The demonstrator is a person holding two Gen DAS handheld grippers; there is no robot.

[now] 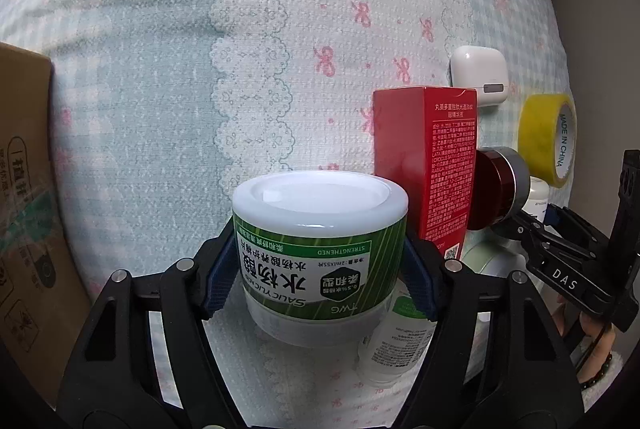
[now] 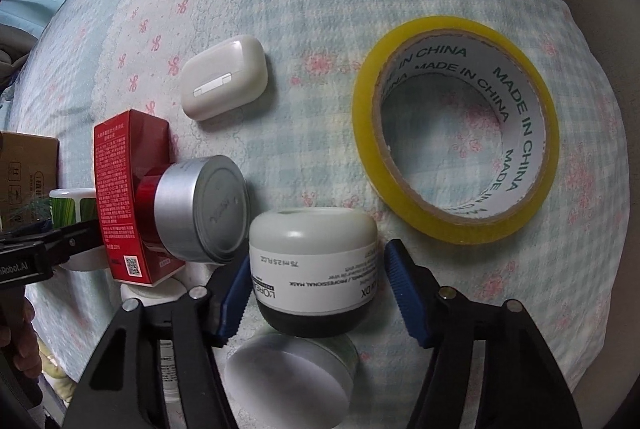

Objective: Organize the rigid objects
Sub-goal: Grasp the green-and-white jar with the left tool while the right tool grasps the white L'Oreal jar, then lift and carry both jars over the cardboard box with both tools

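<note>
My left gripper (image 1: 320, 269) is shut on a green-and-white jar (image 1: 320, 245), held upside down over the bedspread; the jar also shows in the right wrist view (image 2: 72, 207). My right gripper (image 2: 316, 293) is open around a white-and-black L'Oreal mask jar (image 2: 316, 269); the left pad touches it, the right pad stands apart. A red box (image 1: 430, 165) (image 2: 128, 197) stands upright beside a red jar with a silver lid (image 1: 500, 185) (image 2: 196, 209) lying on its side. A white earbud case (image 1: 480, 75) (image 2: 224, 83) and a yellow tape roll (image 1: 548, 139) (image 2: 456, 153) lie beyond.
A cardboard box (image 1: 28, 197) (image 2: 26, 173) stands at the left. A small white bottle (image 1: 394, 341) lies under the left gripper. A clear jar with a white lid (image 2: 292, 373) sits below the mask jar. The checked bedspread (image 1: 160, 49) stretches ahead.
</note>
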